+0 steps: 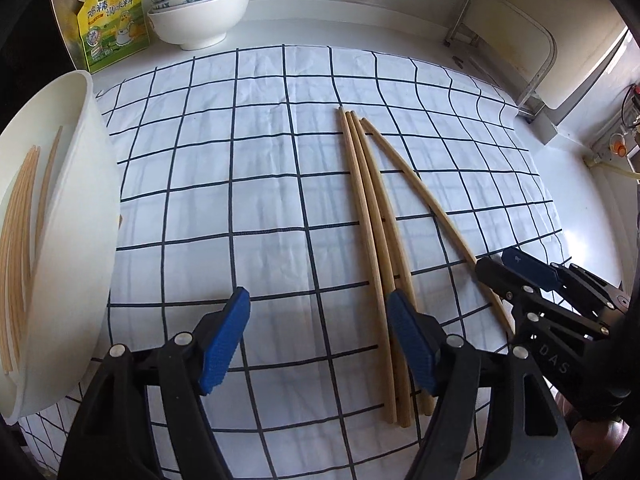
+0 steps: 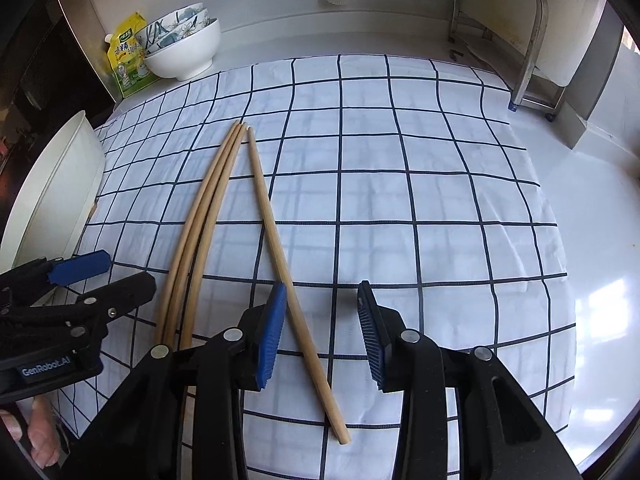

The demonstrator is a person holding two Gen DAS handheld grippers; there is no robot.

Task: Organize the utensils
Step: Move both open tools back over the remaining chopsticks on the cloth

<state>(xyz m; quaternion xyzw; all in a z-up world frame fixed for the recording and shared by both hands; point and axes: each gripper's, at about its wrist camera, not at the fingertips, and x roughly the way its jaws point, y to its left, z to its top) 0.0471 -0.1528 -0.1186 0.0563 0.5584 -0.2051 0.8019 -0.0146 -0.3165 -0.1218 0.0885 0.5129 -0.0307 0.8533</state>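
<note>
A white kitchen counter [image 2: 600, 240] runs back to a pale wall, and most of it lies under a white cloth printed with a dark blue grid [image 2: 400, 184]. On the cloth rest four long, round wooden chopsticks. Three of them [image 1: 370, 216] lie bunched side by side, touching for most of their length; the fourth chopstick [image 2: 276, 240] lies just to their right, its far tip close to theirs and its near end splayed away. All four run lengthwise from the camera side of the cloth toward the wall, thin tips pointing at the wall.

Left of the cloth, a tall white plastic tub [image 1: 76, 216] stands at the cloth's edge, with more wooden chopsticks [image 1: 20, 240] lying along its inside wall. Beyond the cloth's far left corner stand a stack of bowls, white below and blue-flowered above [image 1: 200, 12], and a yellow seasoning pouch [image 1: 114, 20].

The left gripper [image 1: 320, 344], black with blue ribbed pads, hangs over the cloth with its jaws wide apart and nothing between them; its right pad sits over the bunched three. The right gripper [image 2: 322, 336] stands partly open astride the fourth chopstick, the stick close beside the left pad, neither pad clamping it.
</note>
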